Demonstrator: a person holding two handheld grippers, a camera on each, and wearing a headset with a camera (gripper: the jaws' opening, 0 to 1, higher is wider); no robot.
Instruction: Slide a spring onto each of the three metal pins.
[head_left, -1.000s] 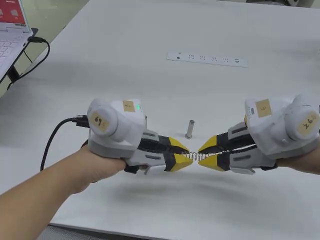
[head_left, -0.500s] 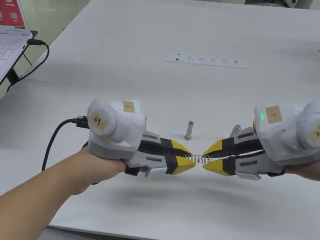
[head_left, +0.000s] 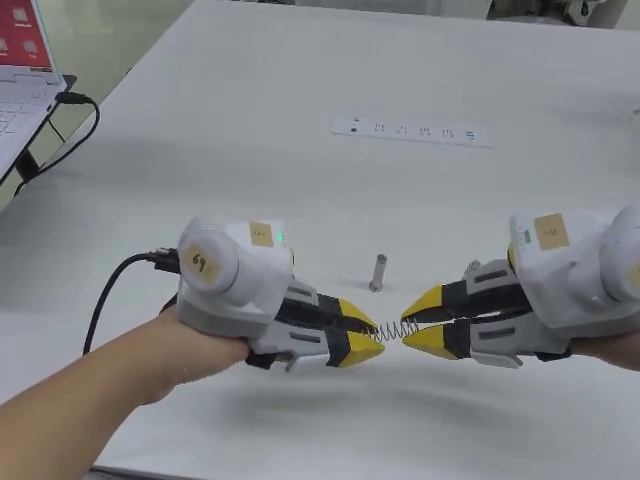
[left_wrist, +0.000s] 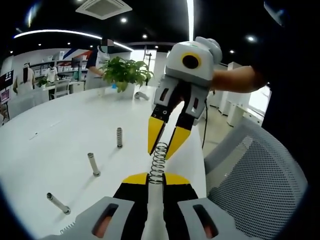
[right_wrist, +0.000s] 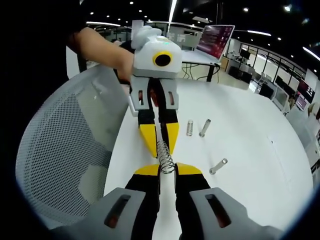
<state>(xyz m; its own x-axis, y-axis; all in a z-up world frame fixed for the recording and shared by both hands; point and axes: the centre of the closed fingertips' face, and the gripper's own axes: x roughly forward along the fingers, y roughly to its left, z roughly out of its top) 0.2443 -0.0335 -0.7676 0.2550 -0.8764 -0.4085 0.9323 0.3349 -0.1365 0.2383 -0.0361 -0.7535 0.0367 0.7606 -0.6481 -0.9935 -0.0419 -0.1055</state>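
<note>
Head view: at 9 o'clock, the left gripper (head_left: 362, 338), a white shell with black, yellow-tipped fingers (head_left: 352, 314), is clamped on 1 end of a thin wire coil spring (head_left: 392, 329). The spring's long axis runs 9 to 3, above the matte white bench (head_left: 250, 150). 1 smooth cylindrical metal pin (head_left: 378, 272) stands upright at 12 o'clock of the spring. At 3 o'clock, the right gripper (head_left: 420, 322) pinches the other end. Right gripper view: a grey mesh chair (right_wrist: 65, 150) and ceiling light strips (right_wrist: 172, 10).
</note>
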